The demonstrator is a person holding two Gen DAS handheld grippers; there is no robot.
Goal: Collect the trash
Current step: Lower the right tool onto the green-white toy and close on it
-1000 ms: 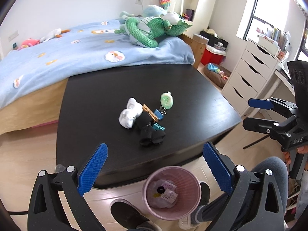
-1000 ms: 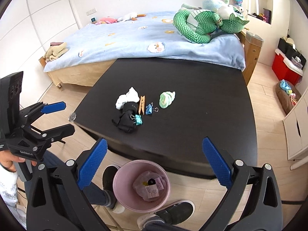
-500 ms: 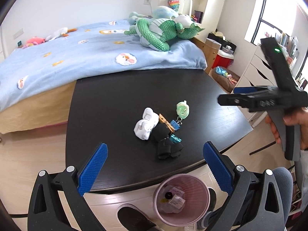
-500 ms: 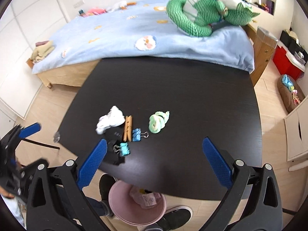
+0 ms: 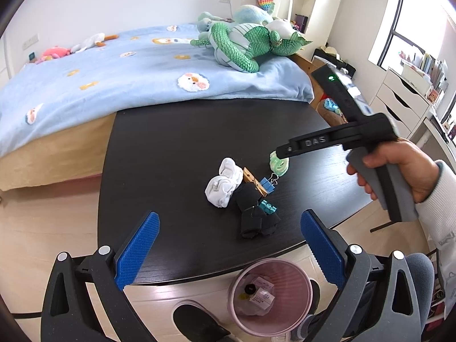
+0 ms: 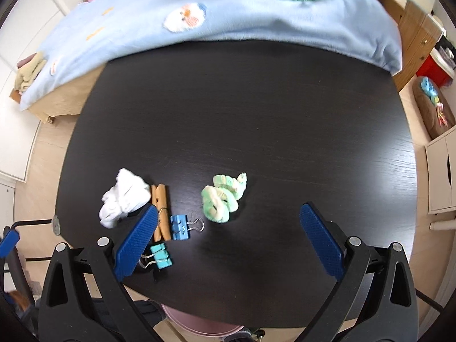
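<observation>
On the black table [image 5: 185, 142] lies a small heap: a white crumpled wad [image 5: 223, 183], a wooden clothespin [image 5: 254, 181], a blue binder clip [image 5: 268, 184], a teal clip [image 5: 268, 208], a black sock [image 5: 252, 213] and a pale green wad [image 5: 279, 166]. My right gripper [image 6: 228, 208] is open, hovering low with the green wad [image 6: 223, 199] between its blue pads [image 6: 319, 239]. In the left wrist view its tip [image 5: 282, 152] is just above that wad. My left gripper [image 5: 228, 219] is open and empty, held back over the table's near edge.
A pink bin [image 5: 293, 293] holding some scraps stands on the floor under the table's near edge, beside a person's shoes [image 5: 196, 322]. A bed with a blue blanket [image 5: 128, 79] and a green plush toy borders the table's far side. White drawers [image 5: 399, 99] stand at the right.
The right gripper has swung in from the right side and come down over the green wad. The left gripper has drifted a little; the heap has not moved.
</observation>
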